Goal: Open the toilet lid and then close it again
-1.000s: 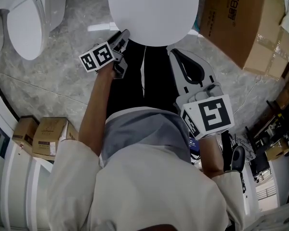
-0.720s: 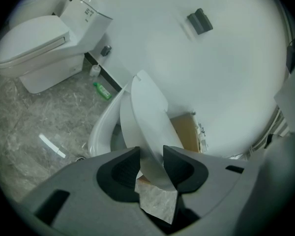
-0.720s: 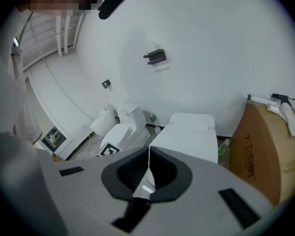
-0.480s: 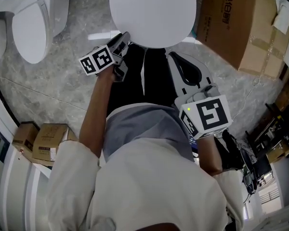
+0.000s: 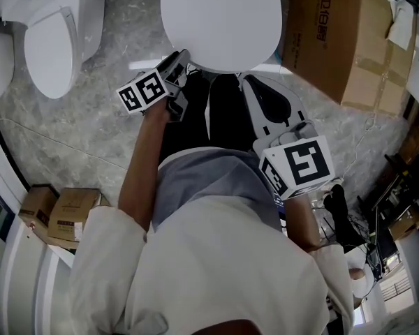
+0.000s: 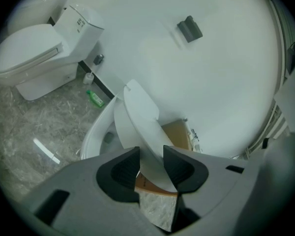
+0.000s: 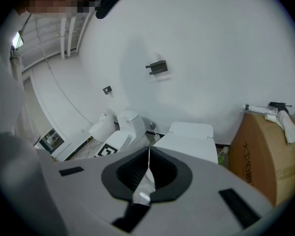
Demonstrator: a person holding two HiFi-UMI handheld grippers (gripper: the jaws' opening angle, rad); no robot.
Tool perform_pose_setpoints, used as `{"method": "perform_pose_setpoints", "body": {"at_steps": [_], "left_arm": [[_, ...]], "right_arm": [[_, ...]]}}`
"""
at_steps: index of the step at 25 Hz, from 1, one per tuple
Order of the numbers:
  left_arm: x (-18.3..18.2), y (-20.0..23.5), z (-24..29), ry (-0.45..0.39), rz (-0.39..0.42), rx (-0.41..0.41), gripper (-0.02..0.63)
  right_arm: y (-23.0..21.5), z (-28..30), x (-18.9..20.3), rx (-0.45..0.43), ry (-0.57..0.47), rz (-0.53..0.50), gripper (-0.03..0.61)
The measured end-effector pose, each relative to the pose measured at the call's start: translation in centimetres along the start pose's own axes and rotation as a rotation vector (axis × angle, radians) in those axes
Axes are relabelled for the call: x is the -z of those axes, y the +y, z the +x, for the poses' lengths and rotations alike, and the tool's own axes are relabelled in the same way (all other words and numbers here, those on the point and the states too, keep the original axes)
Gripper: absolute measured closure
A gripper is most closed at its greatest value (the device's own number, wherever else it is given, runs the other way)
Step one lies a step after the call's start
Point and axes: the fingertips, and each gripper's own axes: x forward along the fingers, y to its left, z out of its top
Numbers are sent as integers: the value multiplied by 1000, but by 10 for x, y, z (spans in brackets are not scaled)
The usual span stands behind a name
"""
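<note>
Print on the cardboard box right of the toilet is dark Chinese characters, too small to read for sure. Left gripper has its fingers clamped on the edge of the toilet lid, which is tilted partway up over the bowl. Right gripper hangs beside it, fingers pressed together, empty. Second toilet at left, green bottle on the floor between the two.

The toilet lid is before me, its near edge in my left hand-held gripper. Another toilet stands left of it, a cardboard box right of it.
</note>
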Motion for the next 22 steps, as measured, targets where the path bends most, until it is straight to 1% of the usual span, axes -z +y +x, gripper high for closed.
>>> {"method": "perform_pose_setpoints", "body": {"at_steps": [14, 22], "left_arm": [[-32, -38, -7, -60, 23, 64, 472], [-57, -63, -12, -108, 44, 105, 471]], "right_arm": [[6, -9, -22, 0, -48, -25, 566], [8, -17, -34, 24, -77, -20, 567]]}}
